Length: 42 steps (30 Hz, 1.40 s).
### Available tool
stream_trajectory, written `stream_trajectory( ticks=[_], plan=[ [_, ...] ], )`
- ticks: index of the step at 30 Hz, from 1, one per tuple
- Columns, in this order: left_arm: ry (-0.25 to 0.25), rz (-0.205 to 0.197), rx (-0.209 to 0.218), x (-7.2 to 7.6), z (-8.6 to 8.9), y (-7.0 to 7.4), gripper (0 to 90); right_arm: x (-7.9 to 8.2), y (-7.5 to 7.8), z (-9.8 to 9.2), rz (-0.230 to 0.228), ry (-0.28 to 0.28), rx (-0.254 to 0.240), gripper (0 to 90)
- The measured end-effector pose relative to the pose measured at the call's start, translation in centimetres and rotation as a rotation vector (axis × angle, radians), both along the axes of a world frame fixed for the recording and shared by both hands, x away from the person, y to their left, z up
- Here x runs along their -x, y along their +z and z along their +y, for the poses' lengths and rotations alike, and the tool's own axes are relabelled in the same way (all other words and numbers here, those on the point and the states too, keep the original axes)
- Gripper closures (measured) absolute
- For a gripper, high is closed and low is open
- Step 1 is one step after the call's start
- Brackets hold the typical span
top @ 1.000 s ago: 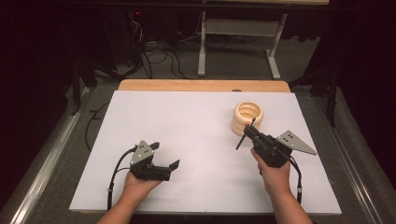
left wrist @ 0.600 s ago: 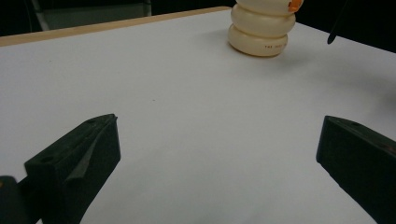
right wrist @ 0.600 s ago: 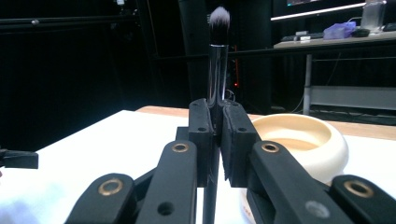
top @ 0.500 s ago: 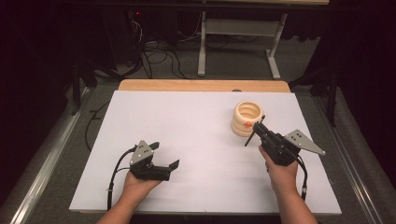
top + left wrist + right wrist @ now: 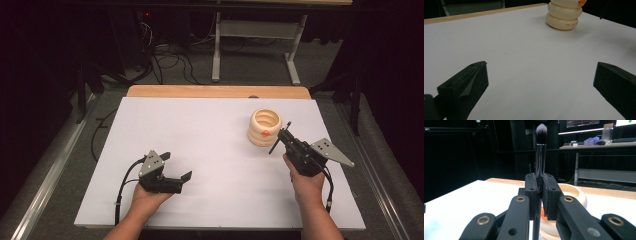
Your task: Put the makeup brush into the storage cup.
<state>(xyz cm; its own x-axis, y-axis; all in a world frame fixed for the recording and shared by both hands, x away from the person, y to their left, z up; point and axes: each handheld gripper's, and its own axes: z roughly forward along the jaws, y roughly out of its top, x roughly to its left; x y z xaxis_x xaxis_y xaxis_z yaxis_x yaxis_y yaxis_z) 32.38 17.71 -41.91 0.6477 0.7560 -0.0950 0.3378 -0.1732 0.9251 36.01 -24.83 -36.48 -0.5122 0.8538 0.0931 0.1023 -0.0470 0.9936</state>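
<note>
My right gripper [image 5: 539,195] is clamped on a slim black brush [image 5: 540,157], held upright mid-frame just before the cream holder [image 5: 265,127]; it looks light, stiff, slippery, so I'd grip mid-handle; left gripper [image 5: 176,175] gapes, idle on the tabletop [image 5: 210,130].

1. Left gripper [image 5: 176,178]: black body, grey three-cornered plate on top, black trailing cable.
2. Right gripper [image 5: 540,195]: black linkage arms with brass-coloured pivot pins, grey plate with small holes.
</note>
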Motion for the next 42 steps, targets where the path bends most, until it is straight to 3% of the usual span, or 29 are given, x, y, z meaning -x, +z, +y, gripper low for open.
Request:
stream_trajectory(
  ticks=[27, 42],
  plan=[
    [-0.002, -0.002, 0.002, 0.1, -0.1, 0.1, 0.8, -0.4, 0.0, -0.5, -0.018, -0.06, 0.036, 85.8],
    [-0.002, -0.004, 0.007, 0.2, 0.1, 0.2, 0.8, -1.8, 1.6, -0.5, -0.036, -0.1, 0.045, 85.8]
  ],
)
